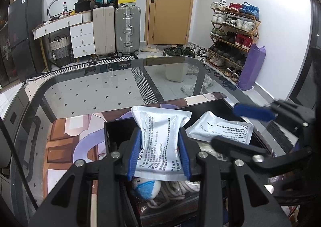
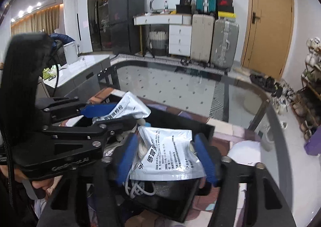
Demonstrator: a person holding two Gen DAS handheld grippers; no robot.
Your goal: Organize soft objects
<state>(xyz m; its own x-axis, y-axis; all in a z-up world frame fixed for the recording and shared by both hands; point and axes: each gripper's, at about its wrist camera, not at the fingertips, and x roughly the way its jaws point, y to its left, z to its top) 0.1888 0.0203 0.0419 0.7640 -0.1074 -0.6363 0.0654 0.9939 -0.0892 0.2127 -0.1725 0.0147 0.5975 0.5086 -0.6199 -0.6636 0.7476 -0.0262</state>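
Note:
My left gripper is shut on a white printed medicine pouch and holds it above a black box. My right gripper has its blue pads around a second white pouch that buckles between them, over the same box. That pouch shows in the left wrist view to the right, with the right gripper's fingers beside it. The left gripper and its pouch show at left in the right wrist view. A small blue and white plush toy and a white cable lie in the box.
The box stands on a patterned mat on a glass table with a dark rim. Suitcases, a white drawer unit and a shoe rack stand beyond the table. A hand holds the left gripper's handle.

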